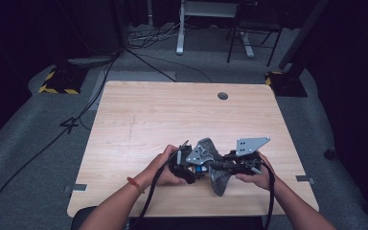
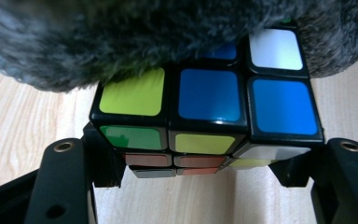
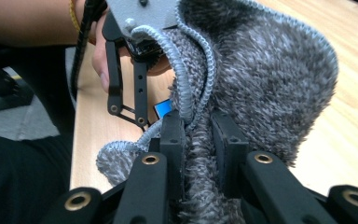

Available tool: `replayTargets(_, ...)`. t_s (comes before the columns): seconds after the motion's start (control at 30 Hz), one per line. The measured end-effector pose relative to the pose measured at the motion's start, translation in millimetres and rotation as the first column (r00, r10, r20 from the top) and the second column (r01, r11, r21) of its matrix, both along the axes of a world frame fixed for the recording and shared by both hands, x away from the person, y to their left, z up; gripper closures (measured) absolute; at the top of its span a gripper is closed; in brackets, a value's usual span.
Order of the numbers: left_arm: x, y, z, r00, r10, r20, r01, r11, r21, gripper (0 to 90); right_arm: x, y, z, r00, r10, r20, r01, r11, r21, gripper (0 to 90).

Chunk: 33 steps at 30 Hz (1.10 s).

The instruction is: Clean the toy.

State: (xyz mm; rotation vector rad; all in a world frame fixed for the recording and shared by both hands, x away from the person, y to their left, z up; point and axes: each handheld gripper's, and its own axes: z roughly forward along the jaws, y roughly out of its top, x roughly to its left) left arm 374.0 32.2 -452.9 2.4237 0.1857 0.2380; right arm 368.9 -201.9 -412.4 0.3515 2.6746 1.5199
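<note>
A Rubik's cube (image 2: 209, 98) with blue, yellow-green and white stickers sits between the jaws of my left gripper (image 2: 200, 170), which is shut on its sides just above the wooden table (image 1: 172, 115). A grey fuzzy cloth (image 2: 135, 37) drapes over the cube's top. My right gripper (image 3: 200, 144) is shut on a fold of this cloth (image 3: 270, 79), and a blue corner of the cube (image 3: 164, 108) peeks out behind it. In the high view both grippers meet near the front edge, the left gripper (image 1: 197, 169) facing the right gripper (image 1: 219, 167), with the cloth (image 1: 219, 184) hanging between them.
A round grommet hole (image 1: 223, 96) lies near the table's far edge. Cables (image 1: 52, 139) run over the grey floor to the left. Yellow-black stand bases (image 1: 57, 84) and desk legs (image 1: 179, 43) stand beyond the table.
</note>
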Motion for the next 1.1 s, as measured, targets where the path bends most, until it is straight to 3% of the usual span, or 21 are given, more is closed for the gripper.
replayTargets(0.07, -2.0, -0.3, 0.2, 0.9998, 0.007, 0.019, -0.007, 0.9999, 0.013, 33.2, 3.3, 1.7, -2.2, 0.9996, 0.007, -0.026, -0.007, 1.000, -0.002, 76.7)
replayTargets(0.2, -1.5, 2.0, -2.9, 0.9997, 0.017, 0.021, -0.017, 0.9997, 0.015, 33.1, 4.0, 9.5, -5.2, 0.9992, -0.033, -0.023, 0.033, 0.999, -0.014, 76.1)
replayTargets(0.43, -1.4, 7.1, -5.5, 0.9987, 0.036, 0.036, -0.037, 0.9985, 0.041, 33.4, 5.4, 16.9, -13.1, 0.9901, -0.129, 0.055, 0.134, 0.985, -0.112, 76.3)
replayTargets(0.6, -5.4, 8.1, -4.4, 0.9987, 0.024, 0.045, -0.026, 0.9987, 0.045, 33.7, 8.2, 9.4, -17.1, 0.9872, -0.153, 0.046, 0.157, 0.981, -0.117, 76.6)
replayTargets(0.73, -7.0, 4.9, -4.1, 0.9976, 0.026, 0.064, -0.030, 0.9974, 0.065, 33.7, 3.8, 4.4, -17.1, 0.9897, -0.135, 0.050, 0.140, 0.981, -0.135, 77.0)
replayTargets(0.83, -8.3, -1.8, -4.3, 0.9951, 0.025, 0.096, -0.033, 0.9956, 0.088, 33.7, -1.7, 8.5, -11.5, 0.9966, -0.078, 0.027, 0.080, 0.991, -0.106, 77.0)
replayTargets(0.97, -9.7, -6.3, -3.7, 0.9949, 0.026, 0.097, -0.034, 0.9959, 0.084, 33.8, -6.8, 20.6, -6.4, 0.9998, -0.015, -0.012, 0.014, 0.997, -0.079, 77.0)
replayTargets(1.1, -8.4, -3.2, -2.6, 0.9946, 0.035, 0.098, -0.042, 0.9966, 0.070, 33.8, -7.4, 24.5, -5.5, 0.9996, -0.026, -0.011, 0.025, 0.997, -0.076, 77.0)
